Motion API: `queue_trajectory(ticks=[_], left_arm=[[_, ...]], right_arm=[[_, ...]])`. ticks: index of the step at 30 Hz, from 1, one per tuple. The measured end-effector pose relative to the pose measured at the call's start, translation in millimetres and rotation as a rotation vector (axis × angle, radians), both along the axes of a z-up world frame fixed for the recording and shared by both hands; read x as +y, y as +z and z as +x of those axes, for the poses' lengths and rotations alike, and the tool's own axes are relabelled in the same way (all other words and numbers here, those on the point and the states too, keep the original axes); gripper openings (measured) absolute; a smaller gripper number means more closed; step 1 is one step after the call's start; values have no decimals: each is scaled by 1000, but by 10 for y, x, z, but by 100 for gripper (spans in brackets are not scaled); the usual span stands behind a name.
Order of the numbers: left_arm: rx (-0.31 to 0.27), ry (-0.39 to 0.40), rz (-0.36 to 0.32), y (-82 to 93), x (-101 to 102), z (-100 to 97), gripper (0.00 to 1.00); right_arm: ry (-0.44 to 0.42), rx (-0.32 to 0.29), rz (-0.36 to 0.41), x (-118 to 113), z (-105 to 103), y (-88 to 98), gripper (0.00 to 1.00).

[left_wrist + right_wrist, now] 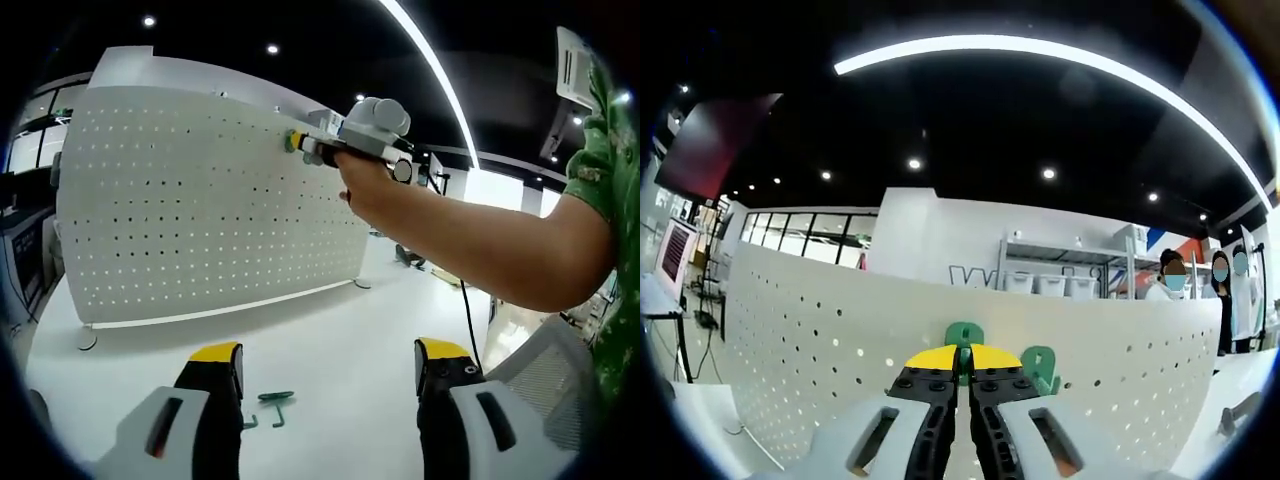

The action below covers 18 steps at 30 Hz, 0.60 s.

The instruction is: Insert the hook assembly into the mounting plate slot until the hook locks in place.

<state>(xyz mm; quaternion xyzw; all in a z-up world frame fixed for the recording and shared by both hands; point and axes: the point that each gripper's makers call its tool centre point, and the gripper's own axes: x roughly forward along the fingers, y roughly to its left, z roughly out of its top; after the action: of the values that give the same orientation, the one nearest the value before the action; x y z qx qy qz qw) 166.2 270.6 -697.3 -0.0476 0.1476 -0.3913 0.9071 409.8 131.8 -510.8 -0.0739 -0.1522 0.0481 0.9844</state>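
Biggest risk from here, I reckon: the green hook [963, 335] goes in crooked and never actually locks, or it twists out of the pinch if it gets shoved at an angle; the right gripper [963, 358] has its jaws squeezed together on it, tip poking out at 12 o'clock, right up at the white pegboard [820, 320]. A second green piece [1039, 366] sits at about 2 o'clock (already on the board, I think; hard to tell). Left gripper [330, 365] hangs low, jaws apart, holding nothing; spare green hooks [272, 405] lie on the table [330, 320] between them.
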Motion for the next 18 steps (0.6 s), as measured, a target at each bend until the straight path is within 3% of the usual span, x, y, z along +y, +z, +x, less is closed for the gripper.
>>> queue_trajectory(ticks=[18], left_arm=[[4, 3, 2, -13, 15, 8, 72]], right_arm=[[1, -1, 11, 6, 20, -40, 2]])
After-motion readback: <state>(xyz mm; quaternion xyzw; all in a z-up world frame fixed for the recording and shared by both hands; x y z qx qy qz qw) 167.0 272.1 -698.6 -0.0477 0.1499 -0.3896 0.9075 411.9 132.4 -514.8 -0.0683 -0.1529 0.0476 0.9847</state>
